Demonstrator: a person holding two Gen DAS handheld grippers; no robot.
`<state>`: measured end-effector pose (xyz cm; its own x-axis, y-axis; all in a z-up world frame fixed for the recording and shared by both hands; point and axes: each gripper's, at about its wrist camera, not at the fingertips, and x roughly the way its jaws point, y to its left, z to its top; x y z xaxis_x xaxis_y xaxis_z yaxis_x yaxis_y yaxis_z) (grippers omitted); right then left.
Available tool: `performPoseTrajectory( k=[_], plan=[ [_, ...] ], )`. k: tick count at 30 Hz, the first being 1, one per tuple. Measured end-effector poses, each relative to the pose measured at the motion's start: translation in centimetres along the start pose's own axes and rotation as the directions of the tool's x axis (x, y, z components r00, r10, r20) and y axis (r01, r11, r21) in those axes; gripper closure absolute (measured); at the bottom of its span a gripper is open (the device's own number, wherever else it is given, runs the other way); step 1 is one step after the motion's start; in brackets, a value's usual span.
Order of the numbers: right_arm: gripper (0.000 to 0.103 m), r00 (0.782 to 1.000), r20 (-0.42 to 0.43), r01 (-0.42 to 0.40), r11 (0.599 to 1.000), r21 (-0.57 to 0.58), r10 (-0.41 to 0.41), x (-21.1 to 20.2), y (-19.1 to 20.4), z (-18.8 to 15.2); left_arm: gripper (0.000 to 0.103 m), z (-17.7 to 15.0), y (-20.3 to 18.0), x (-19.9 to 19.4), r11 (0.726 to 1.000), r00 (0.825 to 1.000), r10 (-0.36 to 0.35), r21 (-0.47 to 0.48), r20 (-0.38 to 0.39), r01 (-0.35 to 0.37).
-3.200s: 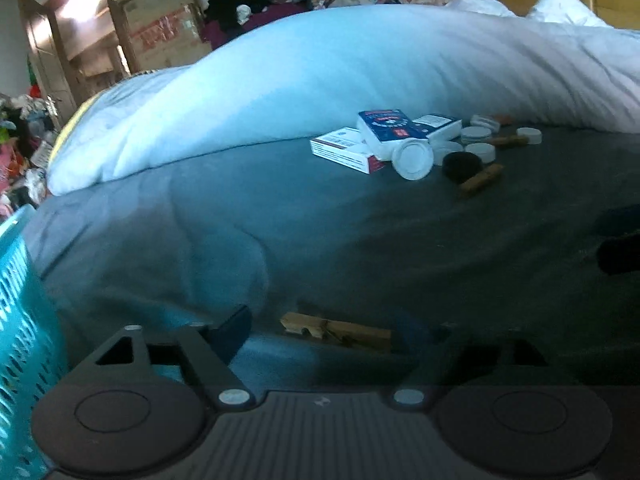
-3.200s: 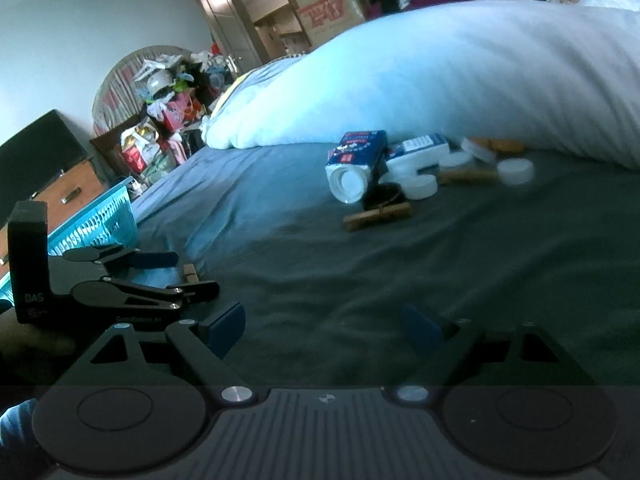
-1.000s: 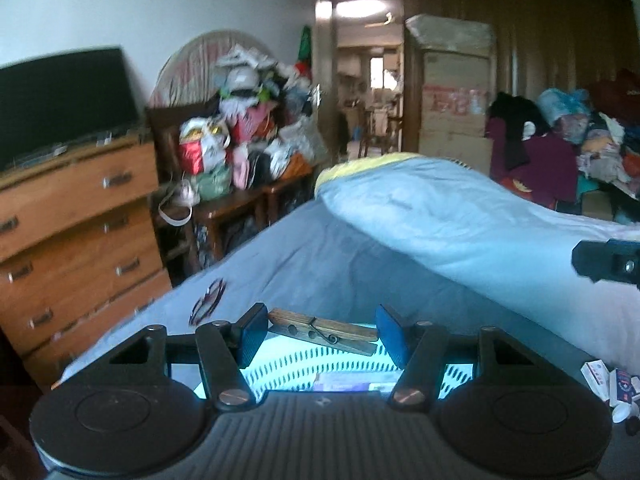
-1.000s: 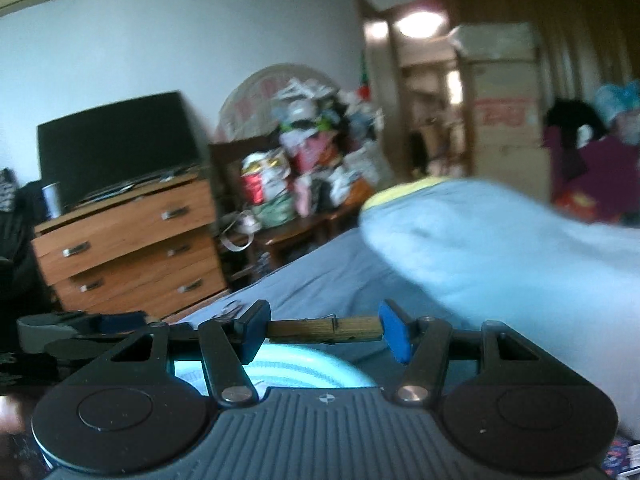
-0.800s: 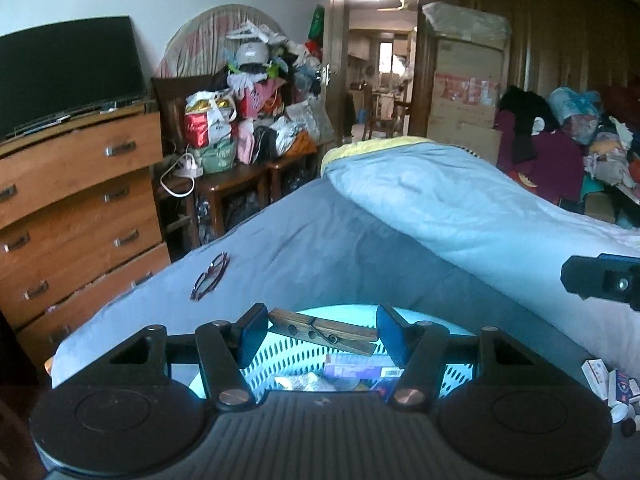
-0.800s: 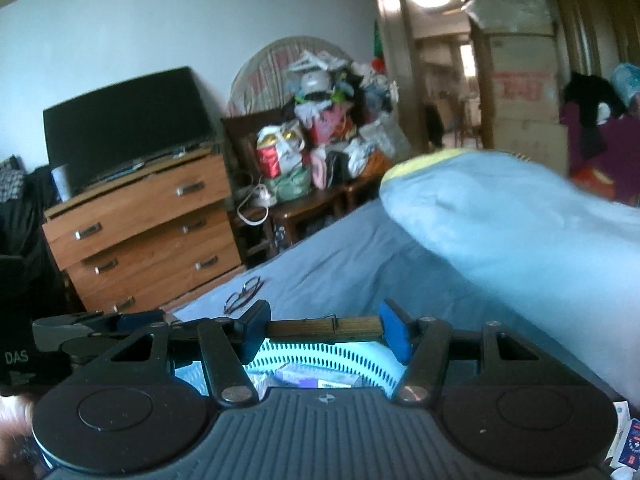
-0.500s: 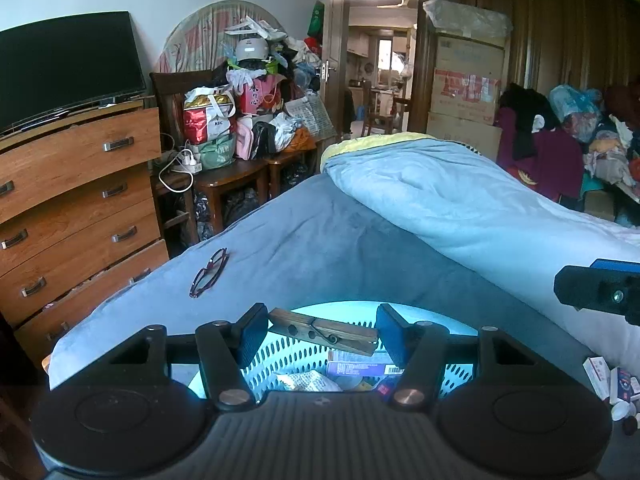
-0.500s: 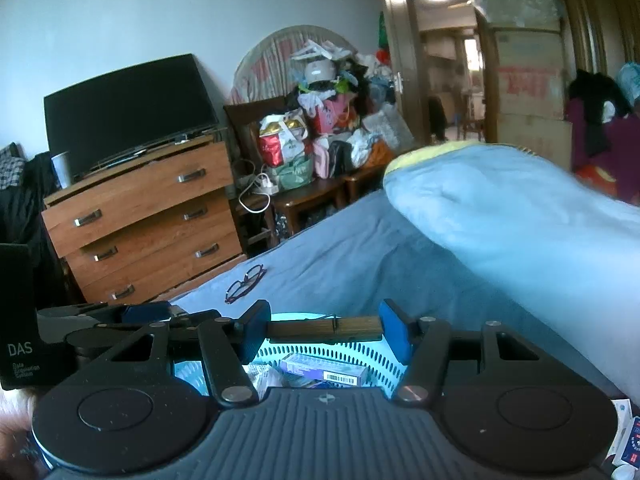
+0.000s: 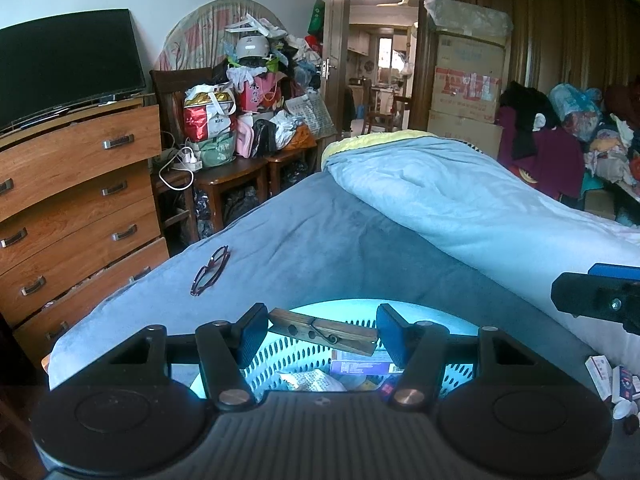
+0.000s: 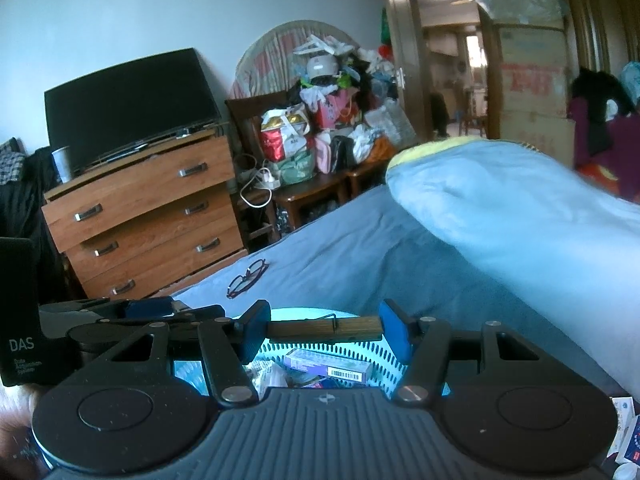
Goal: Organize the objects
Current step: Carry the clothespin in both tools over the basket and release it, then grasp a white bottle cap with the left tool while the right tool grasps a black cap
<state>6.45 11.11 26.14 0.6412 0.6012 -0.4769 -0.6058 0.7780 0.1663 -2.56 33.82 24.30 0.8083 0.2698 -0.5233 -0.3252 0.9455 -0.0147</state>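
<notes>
Pegs [image 9: 323, 331] [image 10: 324, 329] clamped endwise in both our tools [image 9: 322, 334] [image 10: 323, 330] above basket [image 9: 304, 354]; a skewed release could flick one onto bed [image 9: 320, 240].

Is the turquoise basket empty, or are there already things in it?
Not empty. The turquoise basket already holds a purple box and crumpled packets.

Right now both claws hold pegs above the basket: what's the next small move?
Probably open both claws: the left claw and right claw each grip a clothespin directly above the turquoise basket, so both should fall in.
</notes>
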Motion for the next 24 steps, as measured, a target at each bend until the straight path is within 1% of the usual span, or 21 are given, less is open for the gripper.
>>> performPoseTrajectory(
  k=[7, 9, 11, 12, 13, 15, 19, 22, 24],
  plan=[
    [0.042, 1.000, -0.009, -0.003, 1.000, 0.000, 0.003, 0.7, 0.1, -0.2, 0.041, -0.2, 0.0, 1.0, 1.000, 1.000, 0.007, 0.000, -0.010, -0.007],
    [0.039, 1.000, -0.003, -0.001, 1.000, -0.007, 0.001, 0.7, 0.2, -0.2, 0.040, -0.2, 0.0, 1.2, 1.000, 1.000, 0.004, 0.003, -0.008, -0.004],
    [0.013, 1.000, 0.017, 0.001, 1.000, -0.009, -0.001, 0.5, 0.2, -0.2, 0.029, -0.4, 0.0, 1.2, 1.000, 1.000, 0.009, 0.007, 0.004, -0.009],
    [0.010, 1.000, 0.031, 0.006, 1.000, -0.008, -0.006, 0.4, 0.3, -0.2, 0.018, -0.5, 0.0, 1.2, 1.000, 1.000, 0.014, 0.005, 0.019, -0.014],
    [0.010, 0.999, 0.041, 0.008, 1.000, -0.009, -0.007, 0.2, 0.4, -0.2, 0.012, -0.6, 0.1, 0.9, 1.000, 0.999, 0.025, 0.003, 0.042, -0.025],
    [0.010, 0.999, 0.049, 0.005, 1.000, -0.001, -0.005, -0.1, 0.1, -0.3, 0.009, -0.4, 0.0, 0.7, 0.999, 0.997, 0.044, 0.001, 0.068, -0.044],
    [0.005, 0.996, 0.092, 0.007, 1.000, 0.027, -0.009, -1.2, -0.8, -0.8, 0.004, -0.2, -0.5, -0.3, 0.999, 0.992, 0.043, -0.006, 0.117, -0.043],
    [0.002, 0.986, 0.164, 0.032, 0.999, 0.038, -0.038, -3.5, -2.0, -2.7, 0.003, -0.7, -1.7, -2.1, 1.000, 0.984, 0.006, 0.007, 0.180, -0.007],
    [0.000, 0.970, 0.224, 0.094, 0.995, 0.033, -0.099, -5.9, -3.4, -5.4, 0.001, -1.5, -3.0, -3.5, 0.999, 0.973, -0.044, 0.023, 0.226, 0.040]
  ],
)
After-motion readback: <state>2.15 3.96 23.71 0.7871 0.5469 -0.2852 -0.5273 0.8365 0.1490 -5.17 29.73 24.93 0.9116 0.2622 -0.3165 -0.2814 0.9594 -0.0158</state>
